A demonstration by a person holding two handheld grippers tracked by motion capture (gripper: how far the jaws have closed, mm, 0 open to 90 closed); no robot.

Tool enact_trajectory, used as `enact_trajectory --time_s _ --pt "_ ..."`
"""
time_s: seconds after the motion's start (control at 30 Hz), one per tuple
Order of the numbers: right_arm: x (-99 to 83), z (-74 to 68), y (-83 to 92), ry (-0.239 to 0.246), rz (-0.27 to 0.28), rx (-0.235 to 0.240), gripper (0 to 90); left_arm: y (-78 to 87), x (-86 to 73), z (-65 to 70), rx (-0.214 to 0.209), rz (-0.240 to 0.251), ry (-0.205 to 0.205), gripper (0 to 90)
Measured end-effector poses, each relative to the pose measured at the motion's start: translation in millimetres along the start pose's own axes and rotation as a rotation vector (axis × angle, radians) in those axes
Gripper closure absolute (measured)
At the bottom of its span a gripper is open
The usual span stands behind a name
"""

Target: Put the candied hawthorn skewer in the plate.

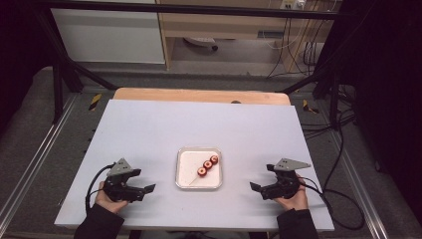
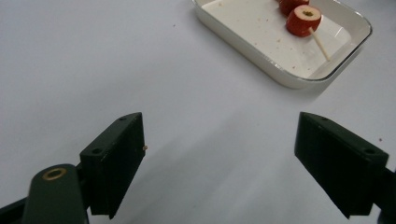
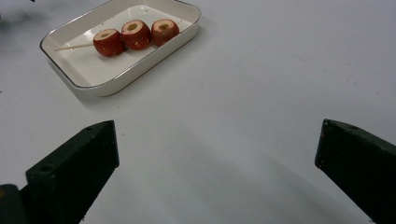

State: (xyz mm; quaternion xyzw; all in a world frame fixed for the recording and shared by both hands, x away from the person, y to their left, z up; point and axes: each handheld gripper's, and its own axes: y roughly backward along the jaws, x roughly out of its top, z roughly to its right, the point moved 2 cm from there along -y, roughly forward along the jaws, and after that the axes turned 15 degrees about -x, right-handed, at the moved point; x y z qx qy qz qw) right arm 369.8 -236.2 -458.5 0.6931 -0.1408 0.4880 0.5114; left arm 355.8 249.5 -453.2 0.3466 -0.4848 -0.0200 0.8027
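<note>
Nearest the front edge of the table [image 1: 149, 124], the left gripper [image 1: 144, 190] and the right gripper [image 1: 256, 188] were held low by the hands, each well apart from the tray [image 1: 198, 185]. Both pairs of jaws were seen spread wide with nothing between them. Between the grippers, toward the front middle of the table, the white tray was set, and in it the skewer [image 1: 207, 165] was laid slantwise: three red fruit pieces threaded touching one another on a thin stick [image 3: 72, 46]. The skewer was judged light, its fruit soft and perhaps sticky, its stick brittle; the bare stick end was thought the best hold. The table top was pale, smooth and matte. Beyond its far edge a wooden strip, dark frame bars, cables and a cabinet were made out.
</note>
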Motion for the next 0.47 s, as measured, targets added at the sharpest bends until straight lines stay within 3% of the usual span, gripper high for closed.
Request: enact_trajectory --time_s 0.2,0.47 --pt "-2.4 -0.6 -0.6 0.001 -0.006 0.006 0.2 4.9 -12.7 -9.4 0.023 0.009 0.009 16.1" --pt "-4.5 -2.5 -3.1 0.004 -0.019 0.013 0.2 6.3 -12.5 -12.2 0.032 0.011 0.011 16.2"
